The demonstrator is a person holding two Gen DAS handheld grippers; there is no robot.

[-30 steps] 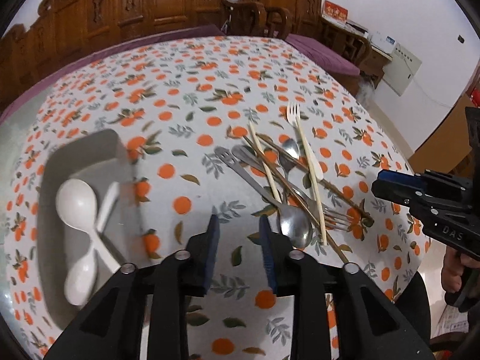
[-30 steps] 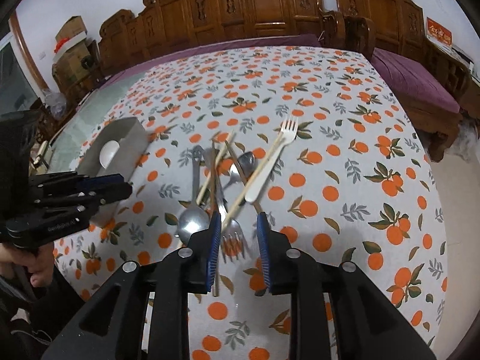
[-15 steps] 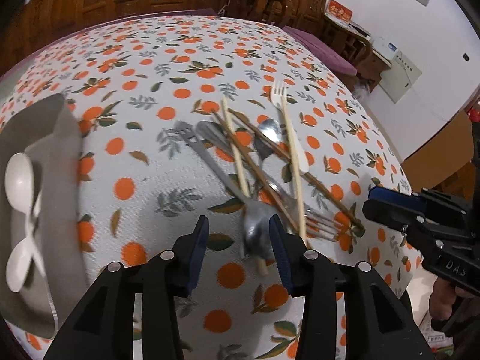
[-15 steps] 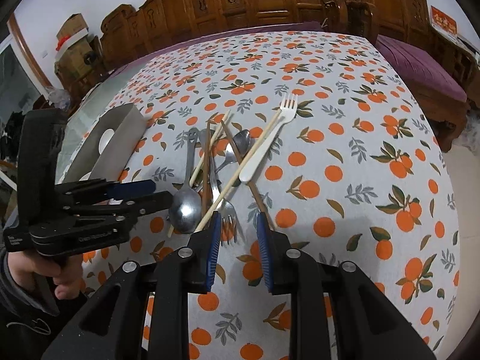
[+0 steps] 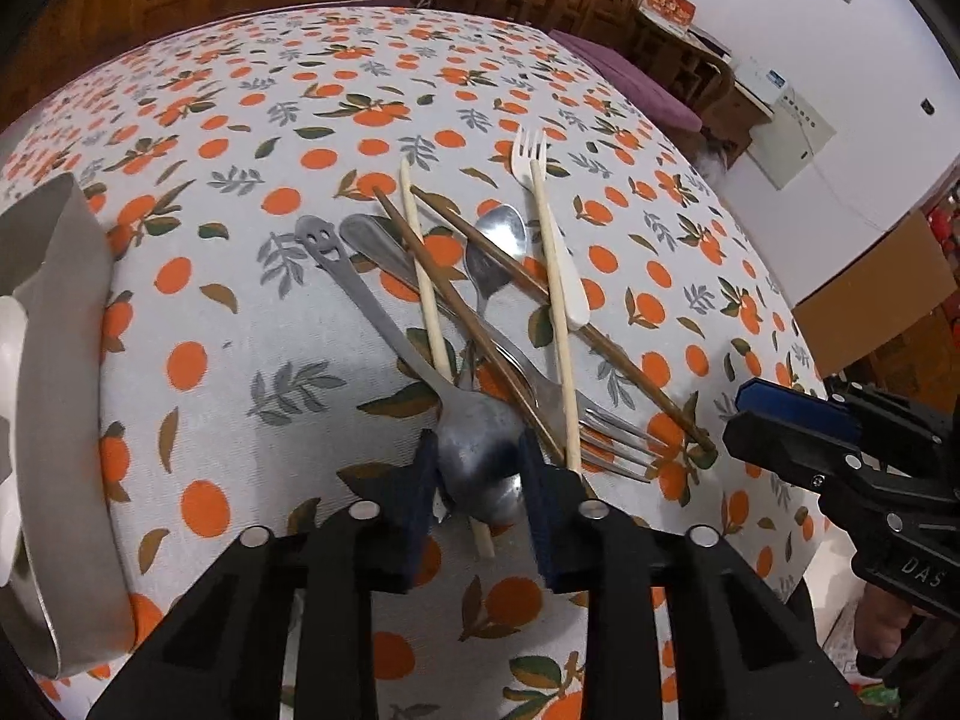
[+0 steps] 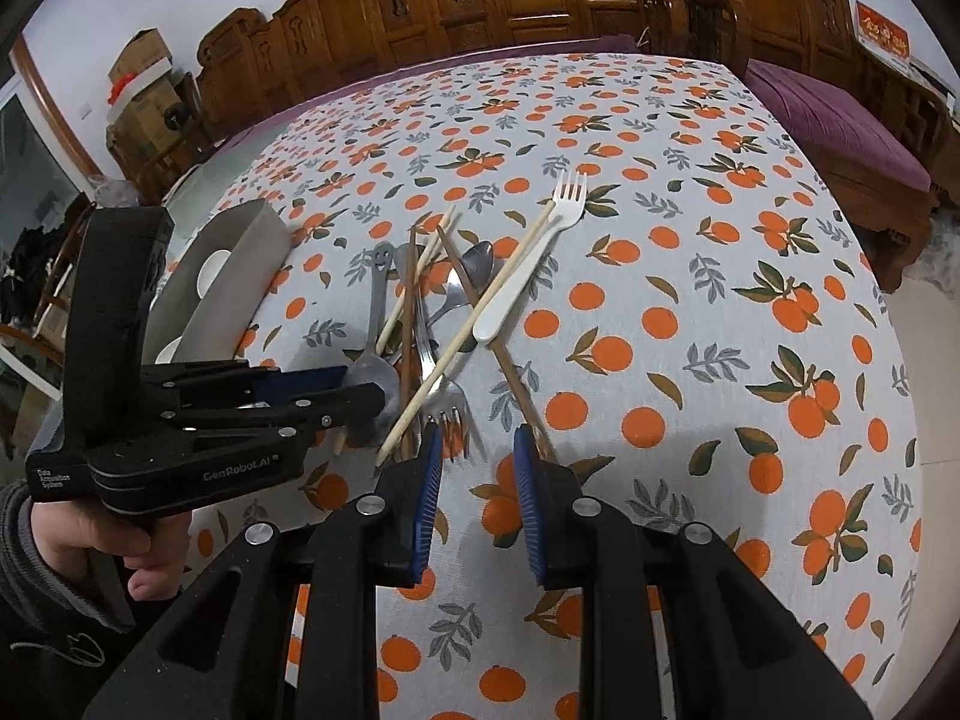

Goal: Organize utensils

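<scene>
Since the frame a second earlier, the left gripper (image 5: pixel 477 483) has come down onto the utensil pile, and its jaws are closing with the bowl of the metal spoon (image 5: pixel 480 462) between the blue pads. A pale chopstick (image 5: pixel 426 306) crosses over that spoon's handle, and 1 brown chopstick (image 5: pixel 462 324) and a metal fork (image 5: pixel 576 420) crowd its right side. The white plastic fork (image 5: pixel 549 228) lies further right of the spoon under another pale chopstick. Left of the spoon stands the grey tray (image 5: pixel 60 360). The spoon is shiny steel, its handle end cut with a smiling face. The right gripper (image 6: pixel 477 501) hovers over the orange-print tablecloth (image 6: pixel 690 300) near the pile, its jaws slightly apart and empty.
</scene>
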